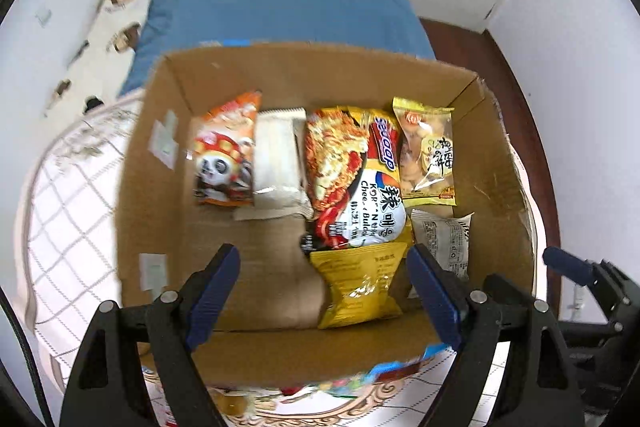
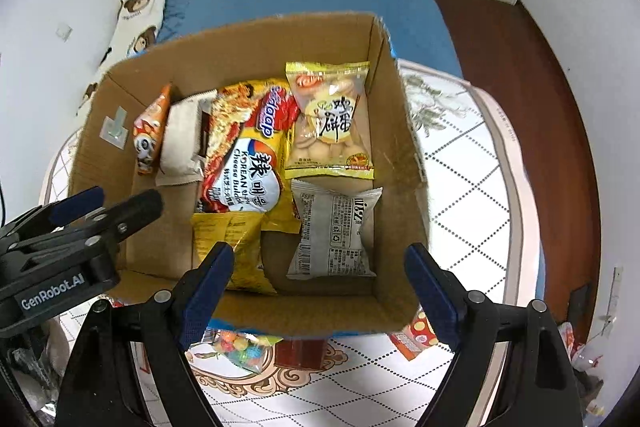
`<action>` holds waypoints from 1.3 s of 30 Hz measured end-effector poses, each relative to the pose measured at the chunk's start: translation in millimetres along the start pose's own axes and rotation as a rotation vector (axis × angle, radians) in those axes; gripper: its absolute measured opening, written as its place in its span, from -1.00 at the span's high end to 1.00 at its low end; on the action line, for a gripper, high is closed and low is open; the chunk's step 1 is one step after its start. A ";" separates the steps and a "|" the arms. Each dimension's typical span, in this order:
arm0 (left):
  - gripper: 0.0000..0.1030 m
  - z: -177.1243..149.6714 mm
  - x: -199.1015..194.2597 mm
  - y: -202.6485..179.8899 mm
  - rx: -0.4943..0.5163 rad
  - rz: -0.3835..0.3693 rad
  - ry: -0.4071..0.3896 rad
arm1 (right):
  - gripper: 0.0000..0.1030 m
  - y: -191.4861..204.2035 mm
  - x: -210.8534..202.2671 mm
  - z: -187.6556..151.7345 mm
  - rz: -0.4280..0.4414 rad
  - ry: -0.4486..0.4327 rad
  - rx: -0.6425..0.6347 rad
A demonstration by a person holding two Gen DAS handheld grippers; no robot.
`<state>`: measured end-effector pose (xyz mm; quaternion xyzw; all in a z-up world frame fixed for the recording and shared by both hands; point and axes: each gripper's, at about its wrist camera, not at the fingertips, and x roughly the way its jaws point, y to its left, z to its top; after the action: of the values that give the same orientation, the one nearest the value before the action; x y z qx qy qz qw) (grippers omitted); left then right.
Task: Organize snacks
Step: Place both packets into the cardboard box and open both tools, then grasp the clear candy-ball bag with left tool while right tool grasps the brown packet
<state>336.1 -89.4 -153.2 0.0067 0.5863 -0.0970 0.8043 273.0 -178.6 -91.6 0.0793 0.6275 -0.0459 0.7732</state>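
An open cardboard box (image 1: 168, 187) (image 2: 400, 163) stands on a round patterned table and holds several snack packs. In it lie an orange panda pack (image 1: 224, 155) (image 2: 150, 131), a beige pack (image 1: 276, 163) (image 2: 182, 143), a Korean cheese noodle pack (image 1: 352, 179) (image 2: 248, 151), a yellow biscuit bag (image 1: 428, 151) (image 2: 332, 123), a grey wrapper (image 1: 444, 239) (image 2: 332, 231) and a yellow chip bag (image 1: 360, 287) (image 2: 228, 243). My left gripper (image 1: 324, 291) (image 2: 104, 203) hangs open above the box's near side, nothing between its fingers. My right gripper (image 2: 320, 291) is open over the near right corner, also empty.
Loose snacks lie on the table in front of the box: a bag of coloured candies (image 2: 240, 345), a red pack (image 2: 300, 351) and a red-and-white pack (image 2: 416, 337). A blue bed (image 1: 280, 3) and a bear-print pillow (image 2: 136, 19) lie behind. Dark wood floor (image 2: 500, 67) is at right.
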 end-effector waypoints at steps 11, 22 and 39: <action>-0.65 -37.0 -55.9 -4.7 0.030 0.036 -0.166 | -0.73 17.3 -64.7 -39.3 0.012 -0.146 -0.029; -0.65 -68.4 -107.9 -0.9 0.021 0.052 -0.282 | -0.73 27.3 -122.4 -75.2 0.062 -0.271 -0.018; -0.65 -161.2 20.8 39.1 -0.069 0.143 0.078 | -0.13 -6.4 35.2 -136.4 0.107 0.024 0.112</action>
<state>196.8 -33.9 -227.2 0.0247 0.6180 -0.0189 0.7856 147.8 -159.3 -153.6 0.1563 0.6280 -0.0388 0.7614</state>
